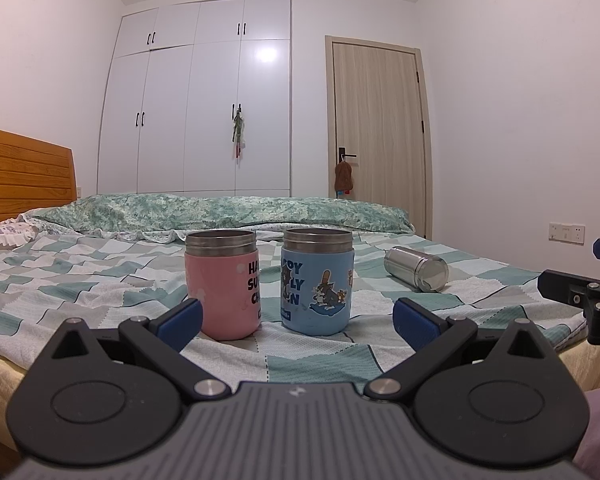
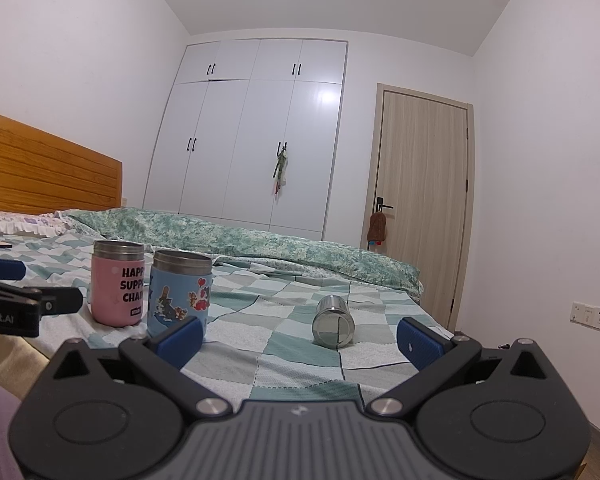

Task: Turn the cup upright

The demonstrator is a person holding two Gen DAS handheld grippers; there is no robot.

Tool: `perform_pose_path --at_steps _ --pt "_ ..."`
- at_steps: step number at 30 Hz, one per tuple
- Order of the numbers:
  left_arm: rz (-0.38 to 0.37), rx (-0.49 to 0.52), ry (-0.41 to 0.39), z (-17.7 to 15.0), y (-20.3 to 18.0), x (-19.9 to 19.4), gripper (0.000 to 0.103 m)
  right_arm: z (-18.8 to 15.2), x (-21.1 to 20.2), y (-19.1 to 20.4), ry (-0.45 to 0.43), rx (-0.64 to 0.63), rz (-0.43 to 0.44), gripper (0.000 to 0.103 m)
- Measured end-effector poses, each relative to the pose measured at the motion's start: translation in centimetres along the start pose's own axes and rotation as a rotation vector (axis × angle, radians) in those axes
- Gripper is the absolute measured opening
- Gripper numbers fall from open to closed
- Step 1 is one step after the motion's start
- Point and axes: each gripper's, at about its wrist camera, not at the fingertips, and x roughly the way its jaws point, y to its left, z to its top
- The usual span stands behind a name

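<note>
A bare steel cup [image 1: 417, 269] lies on its side on the checked bedsheet, to the right of two upright cups; it also shows in the right wrist view [image 2: 333, 322], base facing me. A pink cup [image 1: 222, 284] [image 2: 117, 282] and a blue cartoon cup [image 1: 317, 280] [image 2: 180, 294] stand upright side by side. My left gripper [image 1: 298, 318] is open and empty, just in front of the two upright cups. My right gripper [image 2: 299, 338] is open and empty, short of the lying cup, which sits between its blue fingertips in view.
The bed [image 1: 100, 280] has a folded green quilt [image 1: 220, 210] along its far side and a wooden headboard [image 1: 20, 176] at left. A white wardrobe [image 1: 200, 100] and a wooden door [image 1: 380, 120] stand behind. The right gripper's fingers [image 1: 572, 286] show at the left view's right edge.
</note>
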Motion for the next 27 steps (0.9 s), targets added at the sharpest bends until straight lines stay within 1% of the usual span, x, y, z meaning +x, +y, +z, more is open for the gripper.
perform_pose_path --at_steps 3,5,7,9,11,15,18,20,27 --pt "-0.001 0.003 0.02 0.4 -0.3 0.3 0.103 0.1 0.1 -0.2 0.0 0.01 0.001 0.103" --pt "-0.015 -0.013 0.04 1.1 -0.6 0.2 0.103 0.7 -0.2 -0.8 0.006 0.029 0.01 0.103" --pt "-0.032 -0.022 0.059 1.6 -0.9 0.6 0.103 1.2 -0.2 -1.5 0.02 0.035 0.0 0.103" --pt "-0.062 -0.019 0.066 2.3 -1.9 1.2 0.103 1.5 0.4 -2.5 0.038 0.034 -0.009 0.103" --pt "-0.092 0.004 0.056 3.1 -3.2 1.4 0.103 2.1 1.1 -3.7 0.041 0.032 -0.016 0.103" --pt "-0.127 0.046 0.054 4.8 -6.2 2.8 0.103 3.3 2.3 -6.5 0.058 0.021 -0.022 0.103" --pt "-0.156 0.049 0.073 6.1 -8.2 4.9 0.103 4.2 4.1 -9.1 0.089 0.033 -0.022 0.103" --pt "-0.161 0.055 0.09 6.7 -9.5 6.7 0.103 4.7 5.6 -10.7 0.108 0.034 -0.022 0.103" --pt "-0.171 0.072 0.178 9.4 -13.5 14.3 0.103 6.5 12.7 -15.1 0.194 0.025 -0.014 0.103"
